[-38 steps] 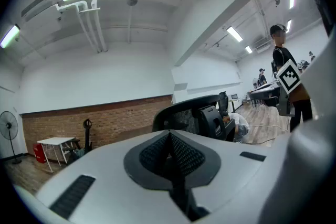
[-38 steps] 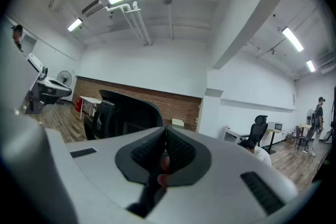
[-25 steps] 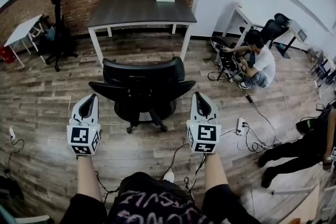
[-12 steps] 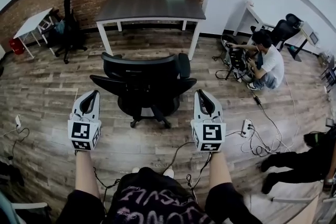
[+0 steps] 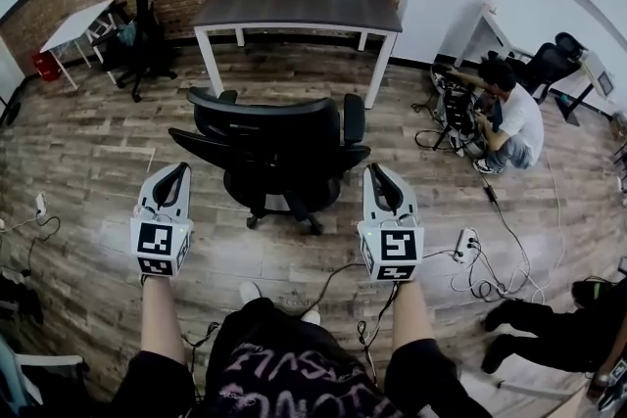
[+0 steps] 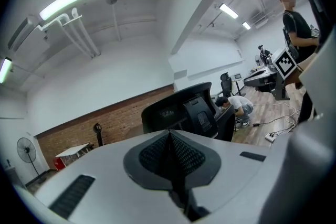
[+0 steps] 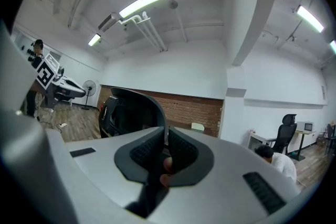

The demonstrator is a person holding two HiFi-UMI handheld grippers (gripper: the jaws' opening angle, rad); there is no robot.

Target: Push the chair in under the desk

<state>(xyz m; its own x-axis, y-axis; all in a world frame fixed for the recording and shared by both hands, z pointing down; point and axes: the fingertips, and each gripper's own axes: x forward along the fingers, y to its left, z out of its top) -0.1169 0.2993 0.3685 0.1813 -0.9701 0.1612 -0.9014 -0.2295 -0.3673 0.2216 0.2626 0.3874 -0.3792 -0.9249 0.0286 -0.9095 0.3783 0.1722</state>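
Chair [image 5: 279, 152]: standing mid-frame, apart from the desk [image 5: 294, 0] above it.
Left gripper [image 5: 173, 175]: hovering lower left, jaws together.
Right gripper [image 5: 378, 175]: hovering lower right, jaws together.

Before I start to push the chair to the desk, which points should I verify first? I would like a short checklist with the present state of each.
1. Jaws shut with nothing between them: ok, for both the left gripper and the right gripper.
2. Contact with the chair: not ok, both grippers are short of its backrest.
3. Seat turned toward the desk: ok, the backrest faces the person.
4. Floor between chair and desk: ok, only bare boards show.
5. Armrests fit under the desk top: cannot tell.
6. Cables near the feet: not ok, a step might catch them.
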